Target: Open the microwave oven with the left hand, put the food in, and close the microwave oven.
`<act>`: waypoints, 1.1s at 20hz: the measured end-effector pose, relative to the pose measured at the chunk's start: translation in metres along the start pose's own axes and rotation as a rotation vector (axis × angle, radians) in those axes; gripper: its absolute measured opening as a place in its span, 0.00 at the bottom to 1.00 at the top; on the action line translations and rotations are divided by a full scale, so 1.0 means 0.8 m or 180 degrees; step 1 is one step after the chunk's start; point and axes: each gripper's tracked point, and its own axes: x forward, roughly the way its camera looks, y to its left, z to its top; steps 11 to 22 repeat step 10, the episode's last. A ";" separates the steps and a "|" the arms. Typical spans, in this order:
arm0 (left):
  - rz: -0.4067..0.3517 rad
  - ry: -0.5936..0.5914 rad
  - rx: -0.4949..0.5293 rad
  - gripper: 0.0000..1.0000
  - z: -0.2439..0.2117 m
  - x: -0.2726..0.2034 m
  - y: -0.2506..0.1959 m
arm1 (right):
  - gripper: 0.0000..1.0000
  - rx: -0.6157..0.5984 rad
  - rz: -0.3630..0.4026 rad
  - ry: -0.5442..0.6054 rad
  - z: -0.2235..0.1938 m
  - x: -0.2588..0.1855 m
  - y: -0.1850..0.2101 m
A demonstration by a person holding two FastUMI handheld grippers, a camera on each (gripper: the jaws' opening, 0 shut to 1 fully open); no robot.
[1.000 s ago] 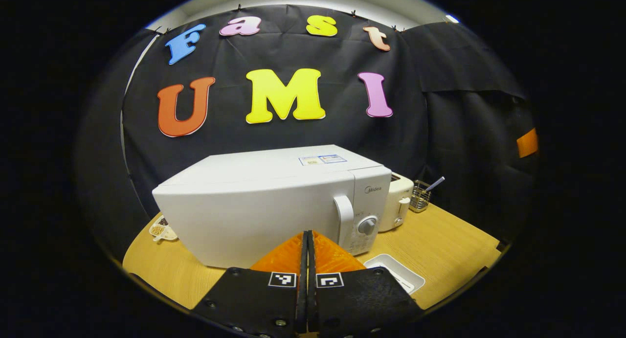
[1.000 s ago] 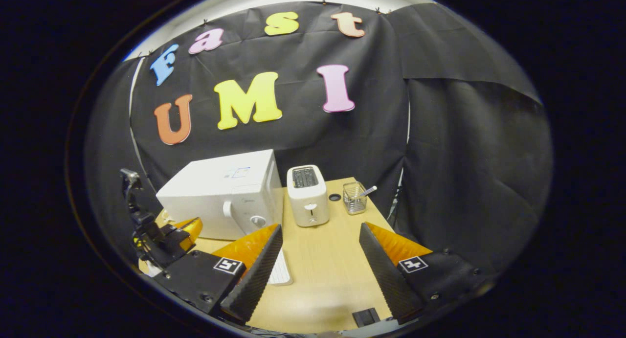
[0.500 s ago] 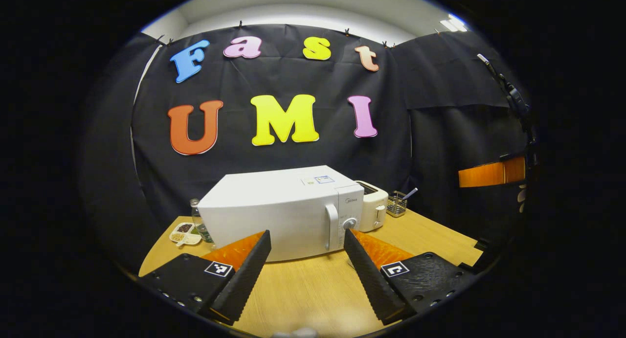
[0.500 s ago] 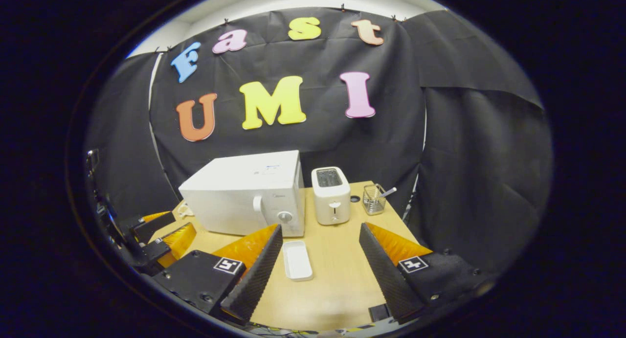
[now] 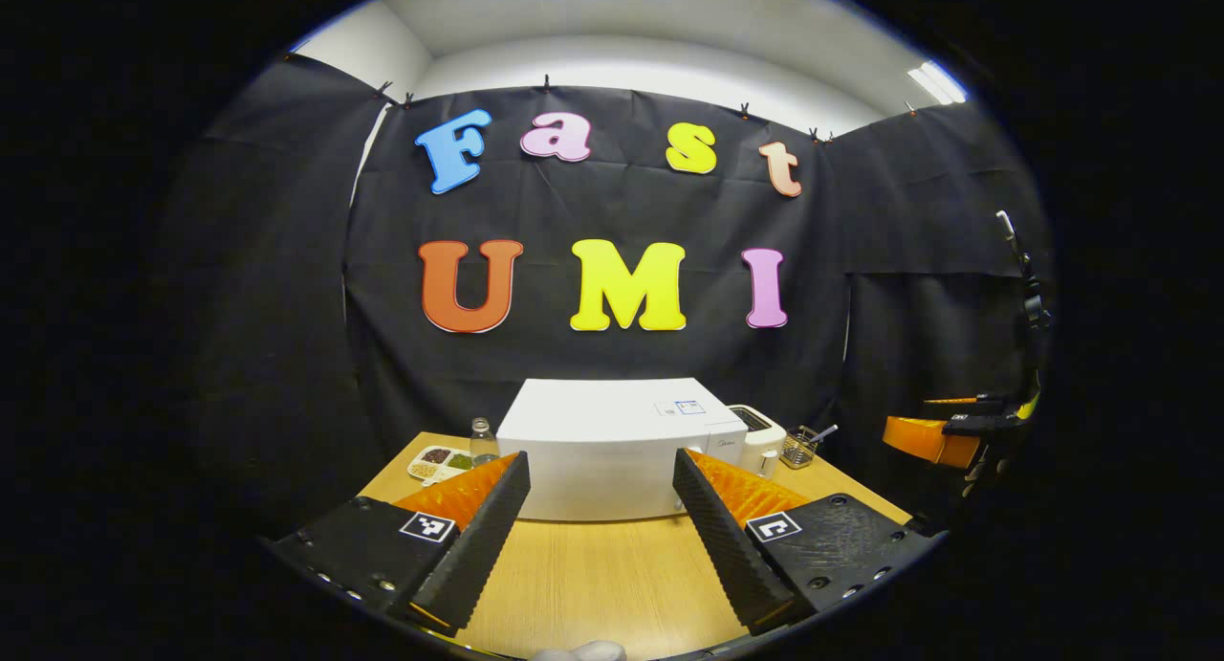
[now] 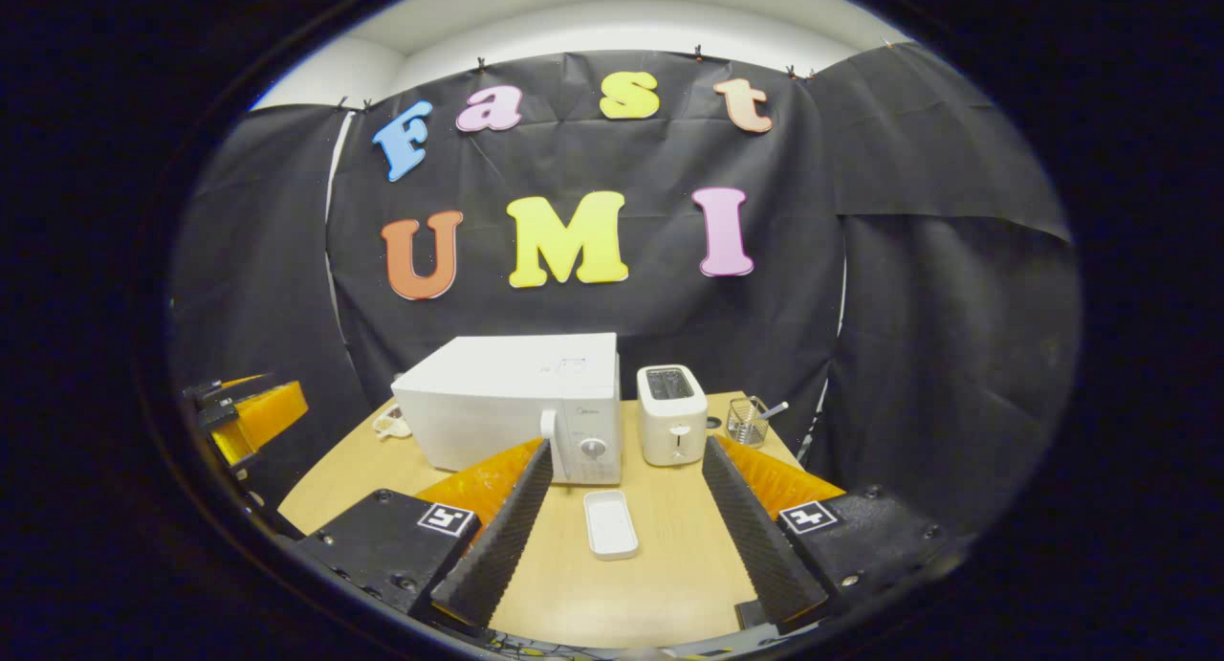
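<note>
Both grippers were held back from the table (image 6: pixel 660 584), fingers spread wide, nothing between them. Left gripper (image 5: pixel 601 537) faced the microwave (image 5: pixel 612 451) straight on, well apart from it, jaws parted with bare wood between. Right gripper (image 6: pixel 622 537) was also open-jawed, hanging above the table's near edge.

Microwave sat toward the back of the table, white, door closed; in the right gripper view its handle (image 6: pixel 552 443) and dial (image 6: pixel 593 448) faced front. White toaster (image 6: pixel 672 414) stood just beside it on the dial side, upright. Wire basket (image 6: pixel 746 422) with a utensil sticking out was near the toaster, farther along the same side.

White tray (image 6: pixel 610 524), shallow and rectangular, lay on the table in front of the microwave's control panel, apart from it, and fell between the right gripper's fingers in that view without touching them. Could not tell what was in it.

On the microwave's other side in the left gripper view: small clear bottle (image 5: pixel 483 441) just beside the oven, divided dish (image 5: pixel 440 462) with dark and green bits next to that.

Right gripper's orange fingers showed far off at the edge of the left gripper view (image 5: pixel 932 441); left gripper's orange body likewise at the edge of the right gripper view (image 6: pixel 258 417).
</note>
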 end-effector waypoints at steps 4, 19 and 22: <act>0.0221 -0.0117 -0.0025 0.94 0.031 -0.023 0.030 | 1.00 -0.0095 0.0074 -0.0143 0.021 -0.015 0.016; 0.0250 -0.0283 -0.0070 0.82 0.058 -0.044 0.031 | 1.00 -0.0110 0.0195 -0.0281 0.049 -0.032 0.038; 0.0250 -0.0283 -0.0070 0.82 0.058 -0.044 0.031 | 1.00 -0.0110 0.0195 -0.0281 0.049 -0.032 0.038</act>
